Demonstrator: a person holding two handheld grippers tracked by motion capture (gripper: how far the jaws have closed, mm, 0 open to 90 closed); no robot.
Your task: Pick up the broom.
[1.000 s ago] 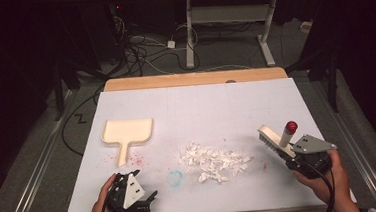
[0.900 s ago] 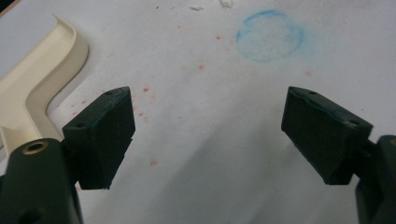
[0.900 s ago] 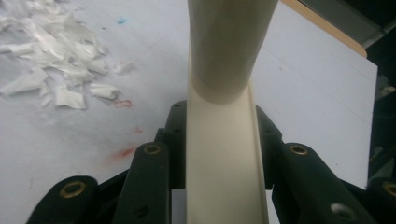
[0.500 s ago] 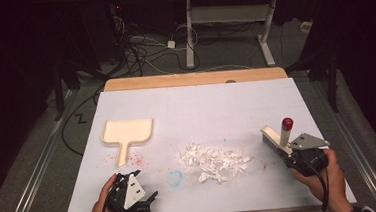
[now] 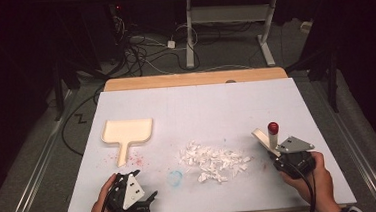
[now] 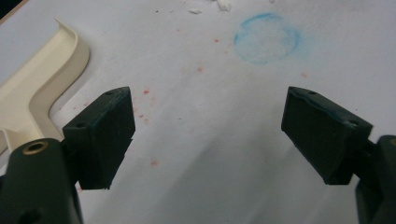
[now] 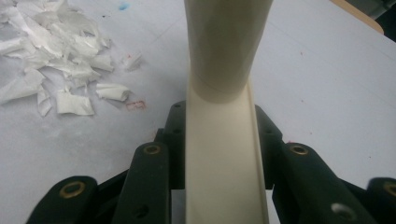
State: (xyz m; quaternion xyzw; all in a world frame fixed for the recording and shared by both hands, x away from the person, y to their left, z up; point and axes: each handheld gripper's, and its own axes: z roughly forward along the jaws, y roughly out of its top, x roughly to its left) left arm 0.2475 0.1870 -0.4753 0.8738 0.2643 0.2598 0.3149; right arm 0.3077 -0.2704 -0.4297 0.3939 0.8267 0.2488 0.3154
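Right claw (image 5: 271,148): clenched on the cream handle of a brush (image 5: 264,139), at the lower right of the high view; a red knob tops a part of the brush that stands up beside the handle. In the right gripper view the handle (image 7: 224,154) runs up the middle of the frame between the two black jaws, which press on it from both sides.
Left claw (image 5: 149,196): released, jaws wide apart with nothing between them, at the lower left of the high view; in the left gripper view its pads (image 6: 105,135) hang just over bare table.
Paper scraps (image 5: 212,160): a loose white heap lying right on the table, lower middle of the high view, between the two claws; upper left in the right gripper view (image 7: 51,60).
Dustpan (image 5: 126,133): cream, flat on the table at centre left of the high view, handle pointing toward the bottom edge; its tray holds nothing, well apart from the scraps. Its edge shows at the left of the left gripper view (image 6: 42,79).
Table (image 5: 201,105): white sheet with red specks near the dustpan handle and a faint blue ring (image 6: 266,37) beside the scraps.
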